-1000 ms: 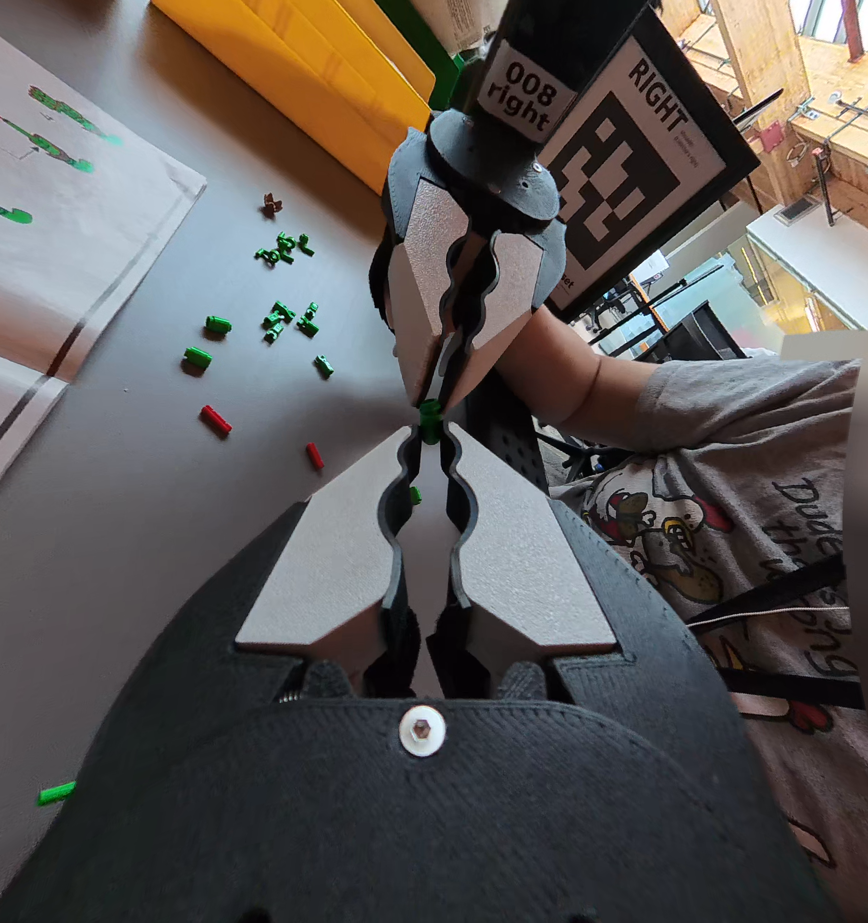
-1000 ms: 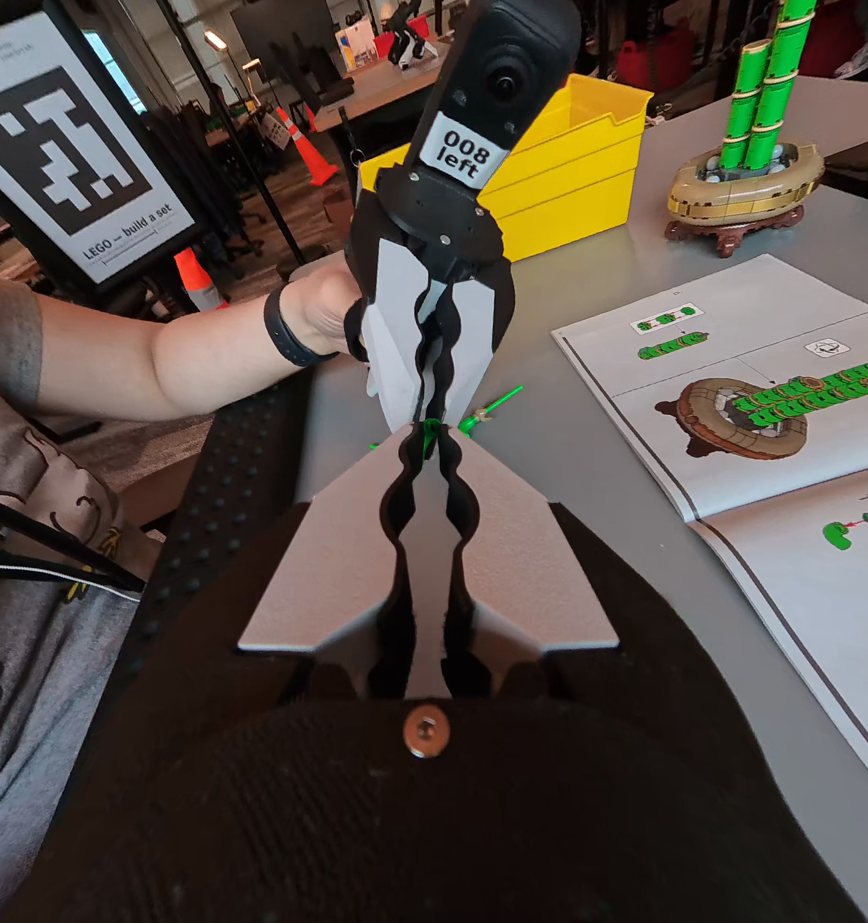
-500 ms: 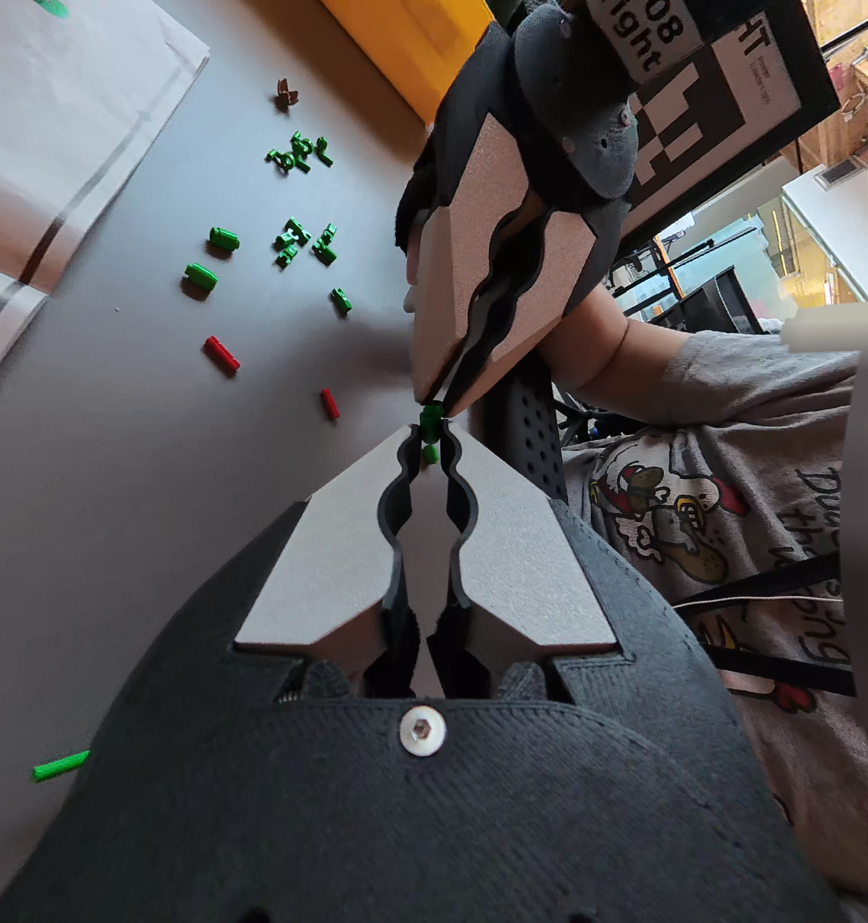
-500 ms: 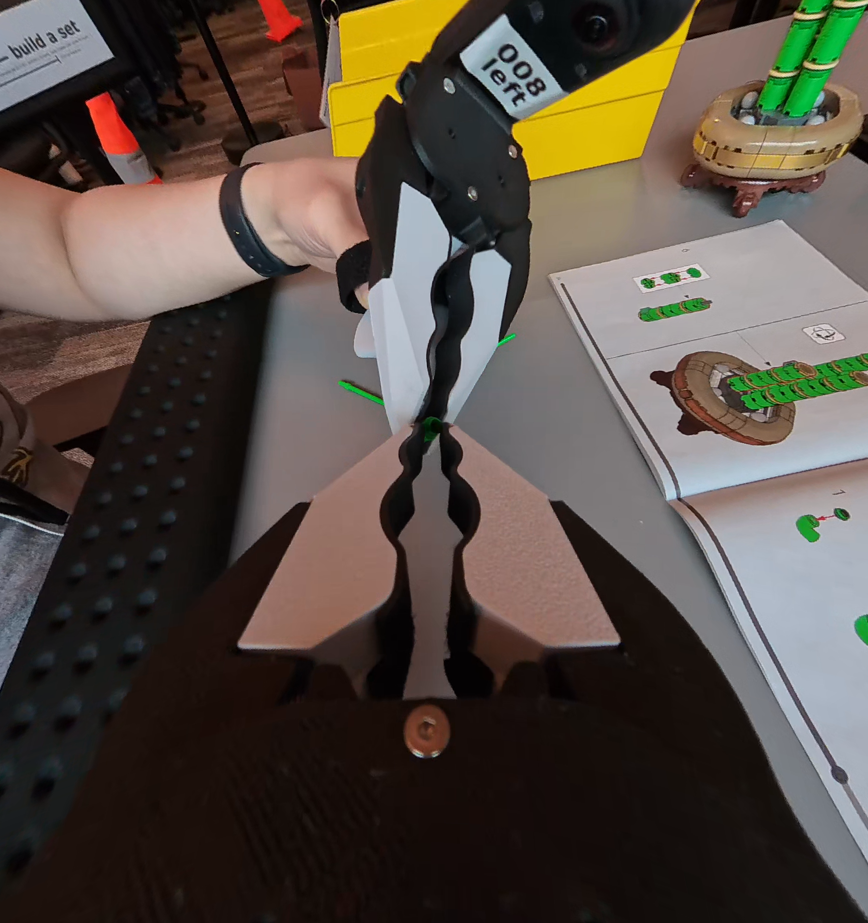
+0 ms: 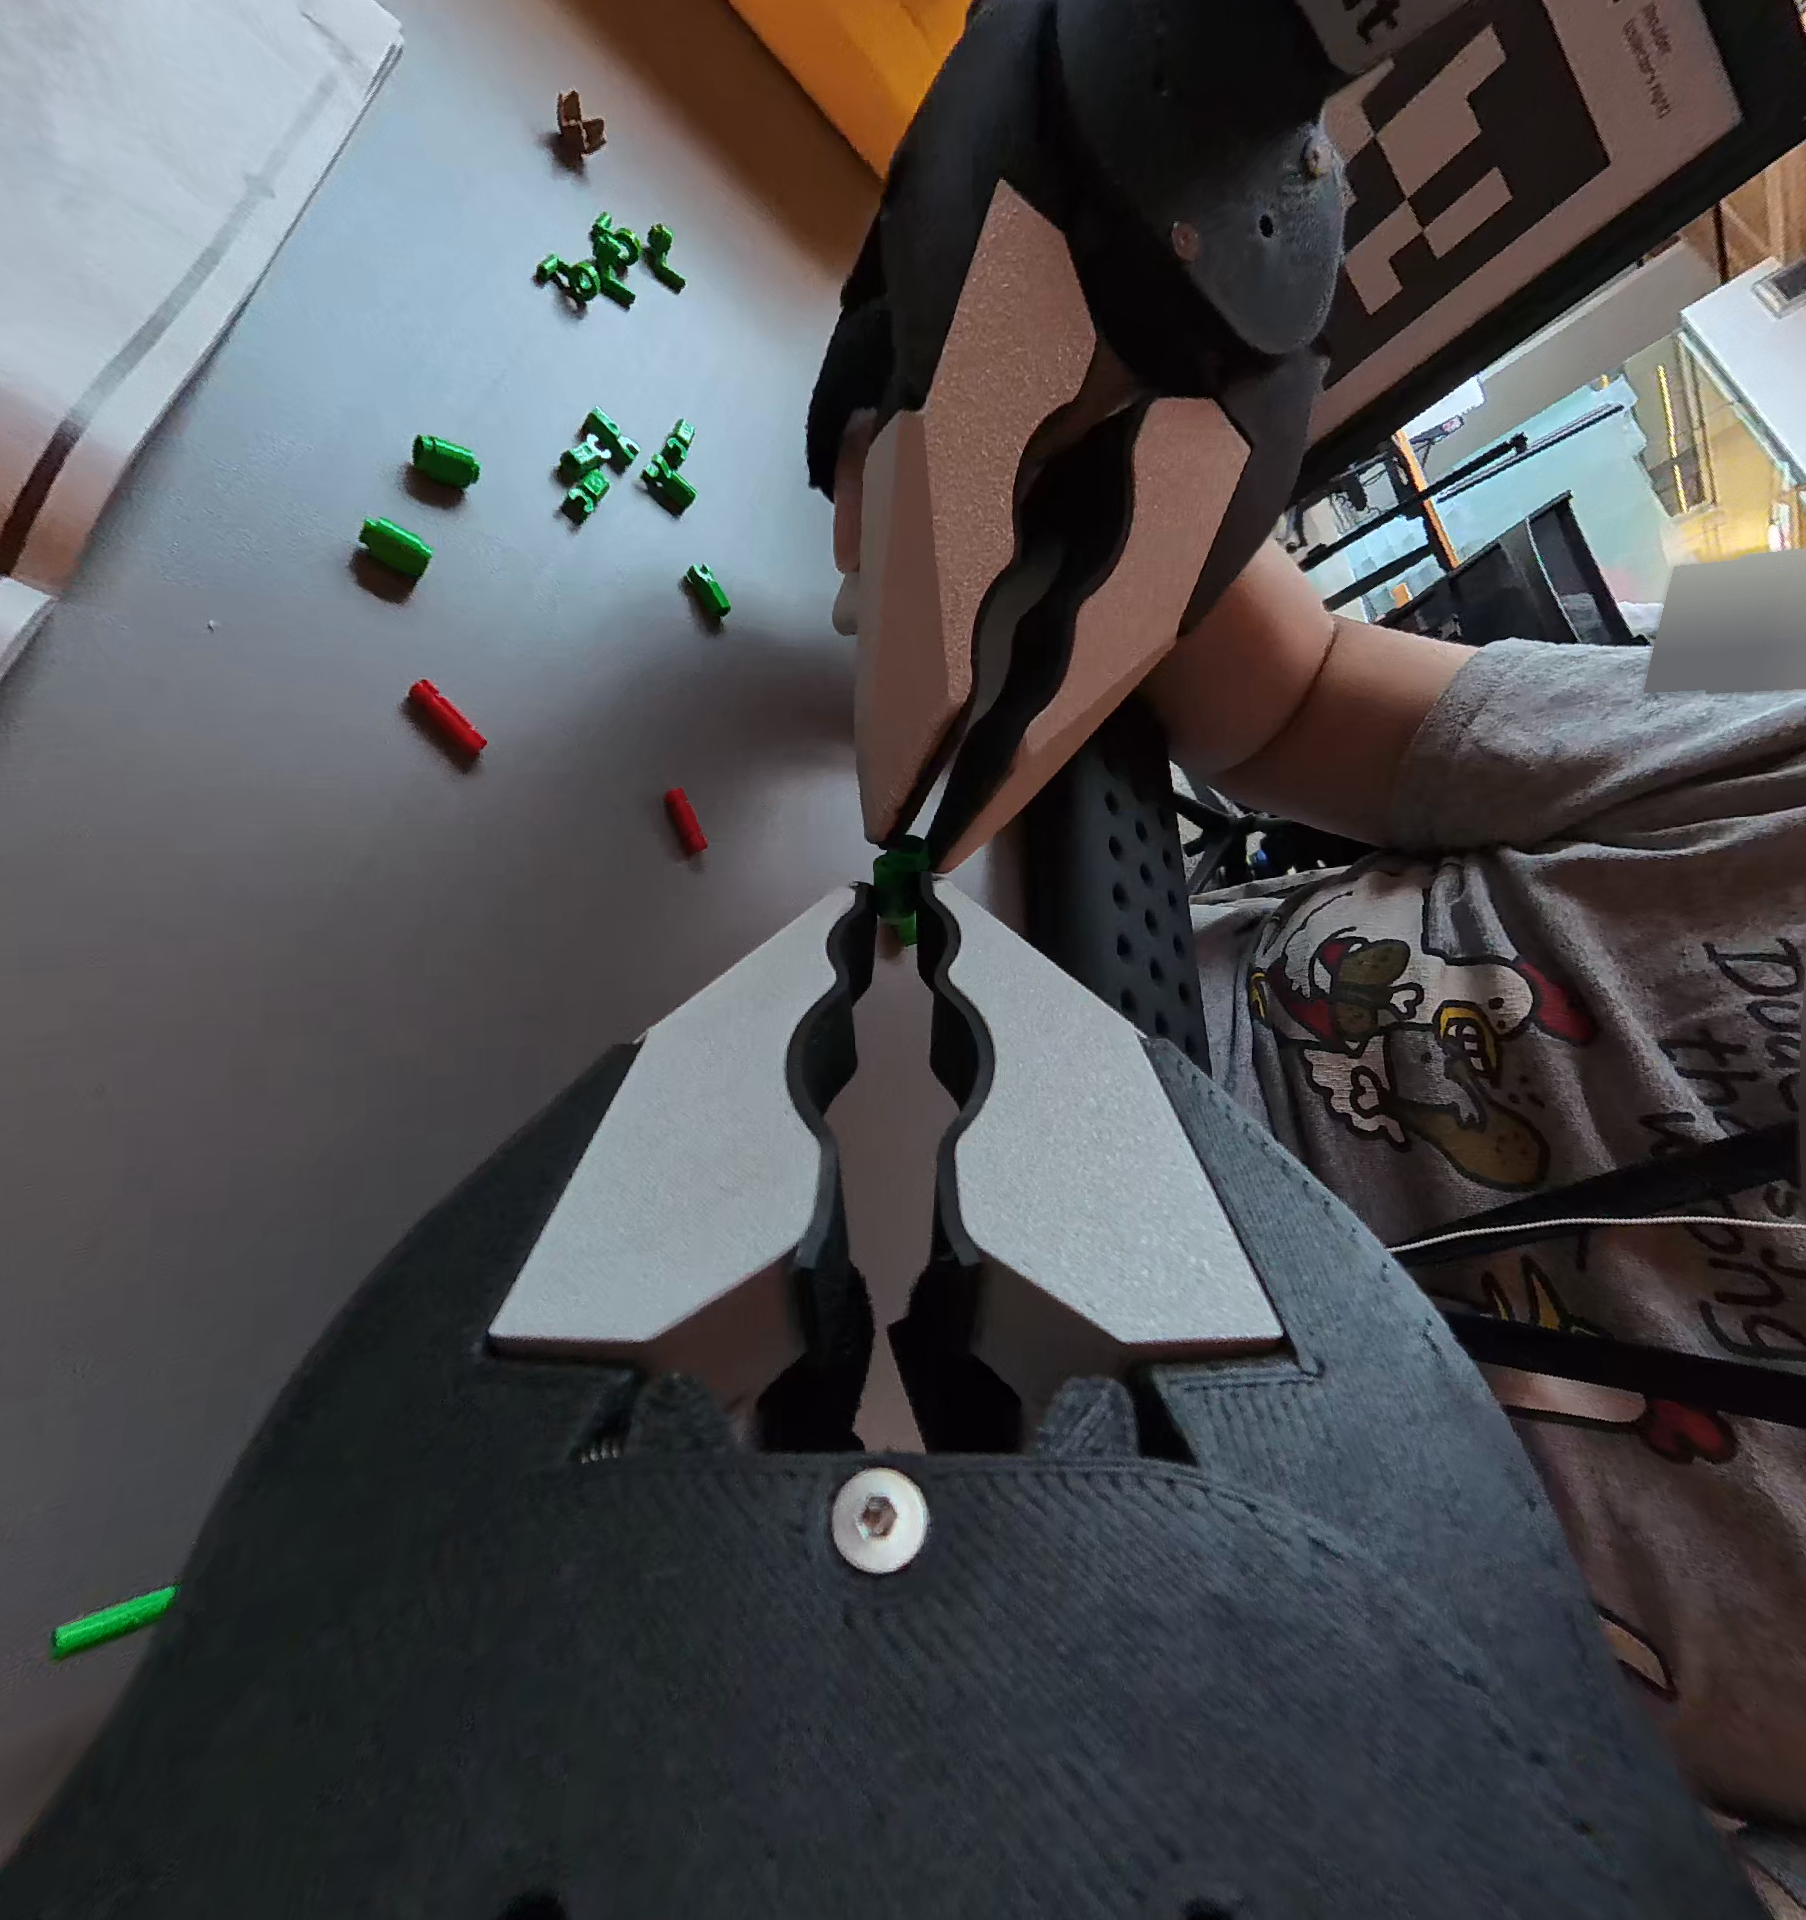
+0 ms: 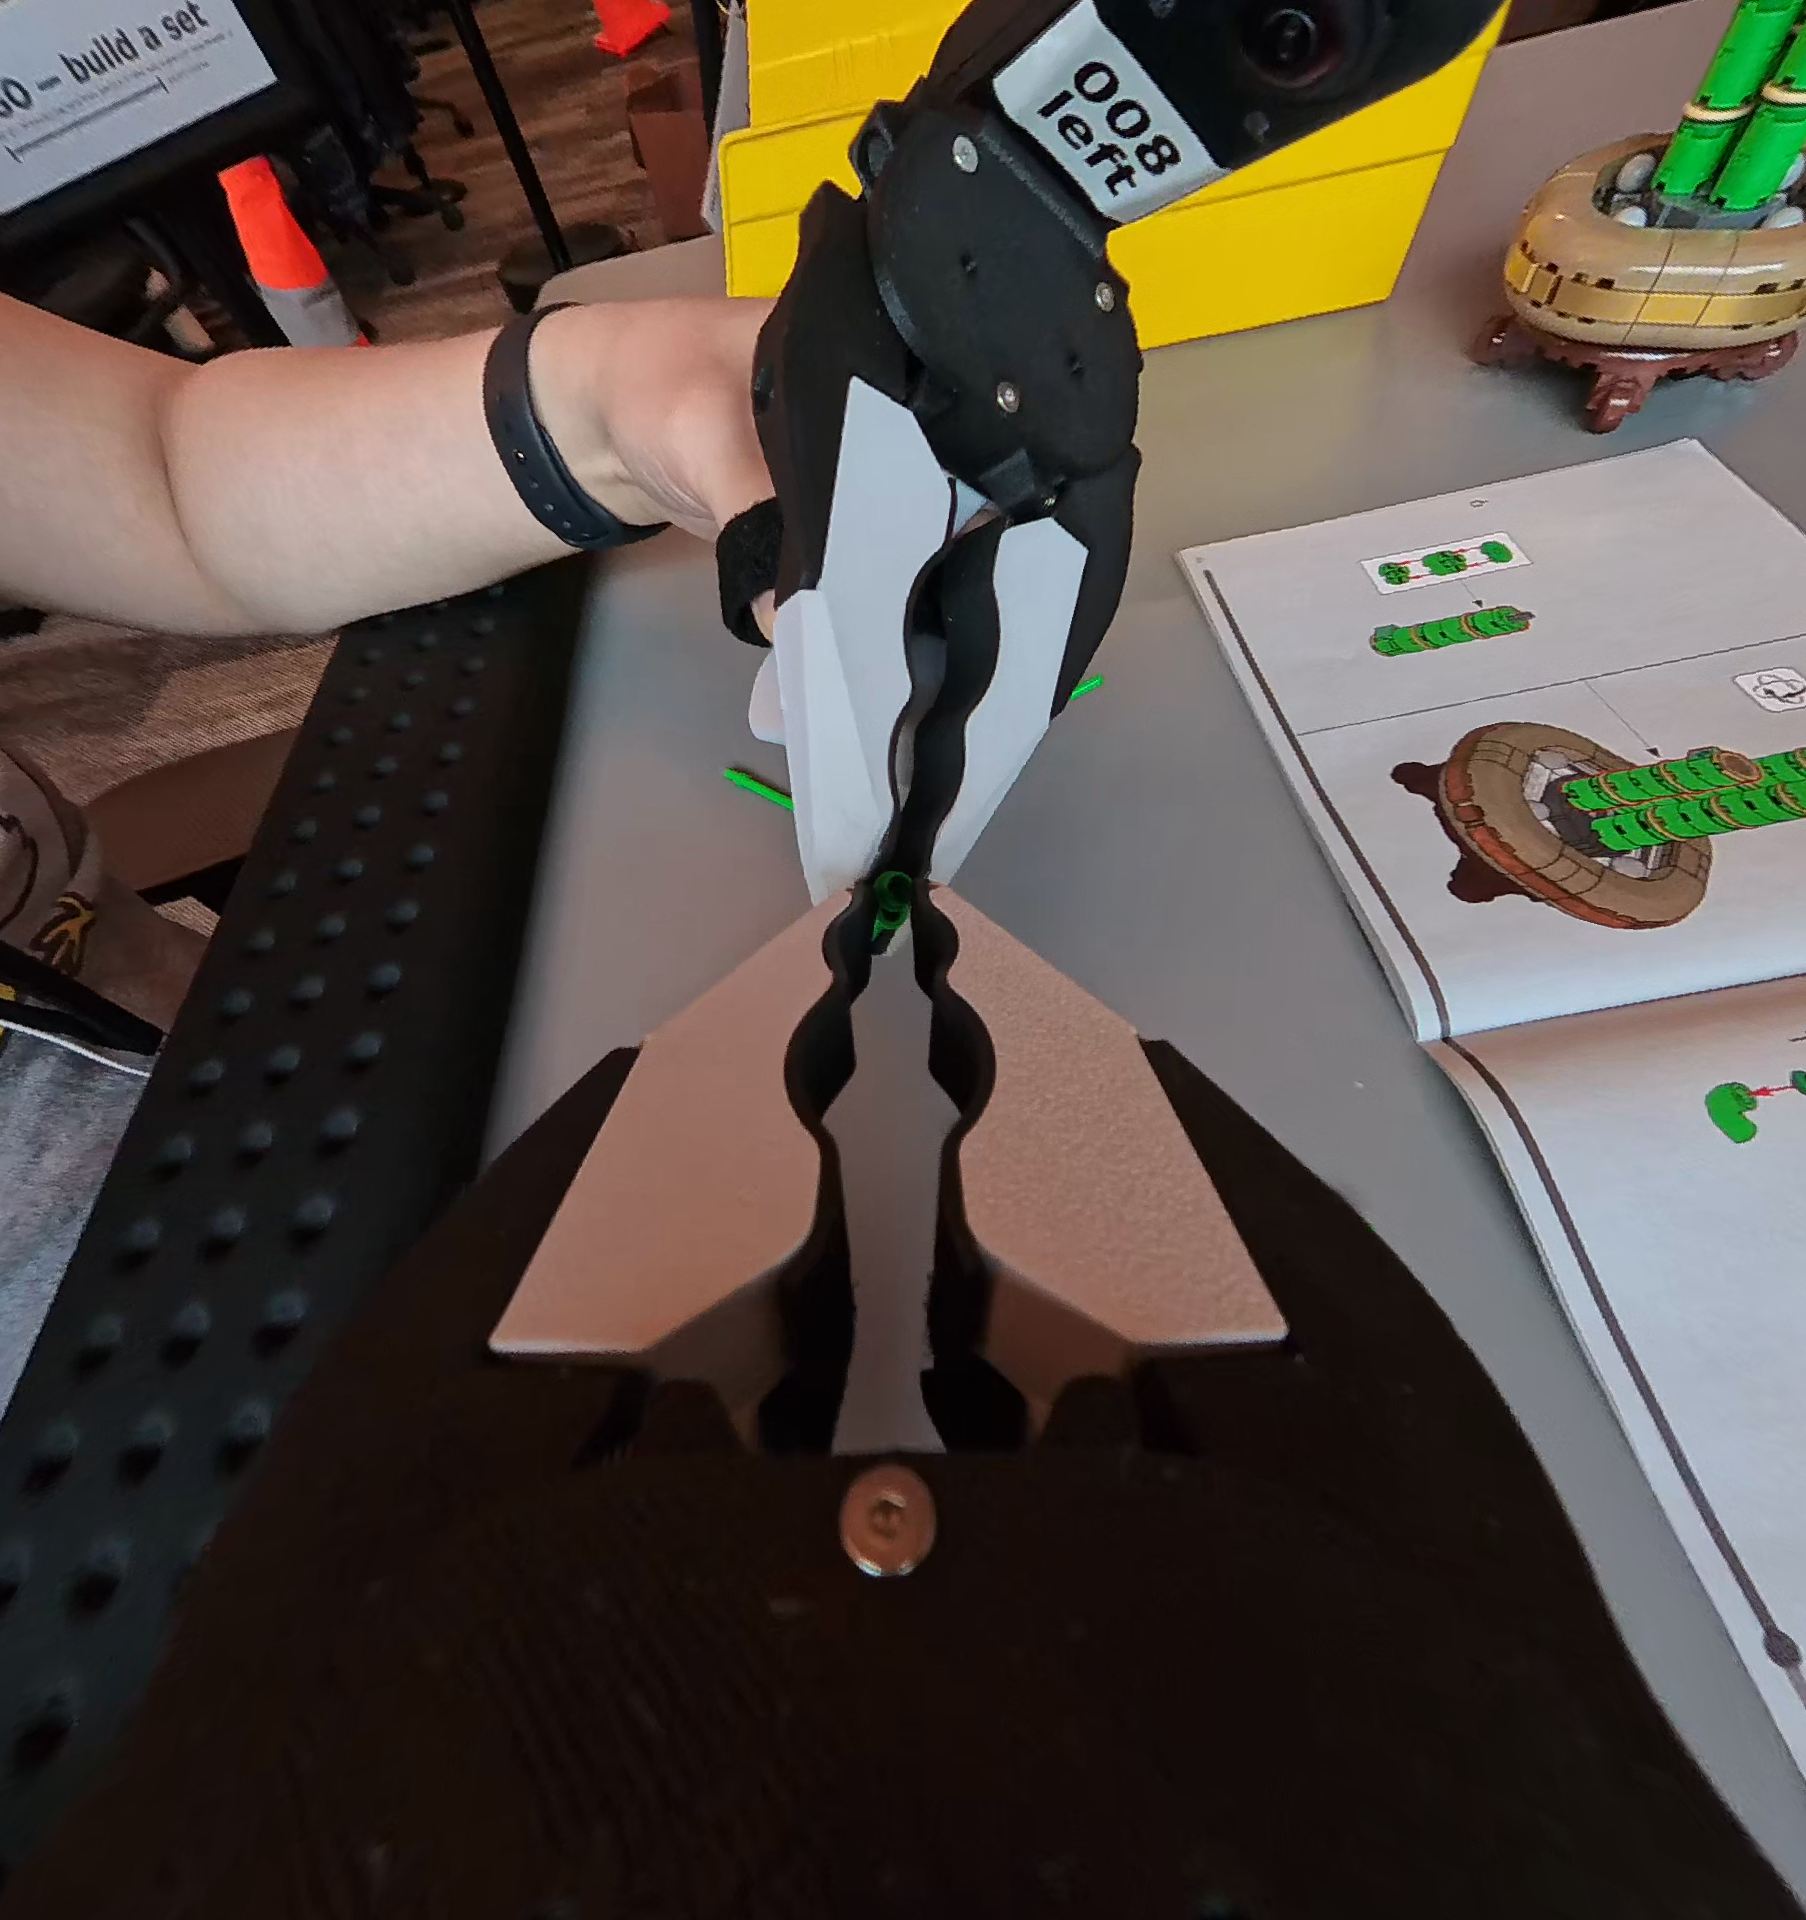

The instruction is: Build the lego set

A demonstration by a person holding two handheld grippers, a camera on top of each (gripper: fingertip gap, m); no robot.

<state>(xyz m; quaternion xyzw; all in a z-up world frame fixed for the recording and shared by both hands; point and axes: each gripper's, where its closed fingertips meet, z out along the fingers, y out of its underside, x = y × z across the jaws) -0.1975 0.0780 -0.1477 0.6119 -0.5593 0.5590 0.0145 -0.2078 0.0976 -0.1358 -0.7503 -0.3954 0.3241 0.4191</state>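
Both grippers, left gripper (image 5: 894, 902) and right gripper (image 6: 891, 906), stay pinched tip-to-tip on one green piece (image 5: 900, 889), now tilted farther from the yellow bin (image 6: 1283, 223).

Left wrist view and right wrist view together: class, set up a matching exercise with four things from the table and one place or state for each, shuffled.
Things:
1. red pins
2. bamboo model
3. booklet
4. green piece

Places or states:
A. open on the table
B. pinched between both grippers' tips
C. standing beside the yellow bin
D. loose near green bits

Pairs: 1-D, 2-C, 3-A, 4-B
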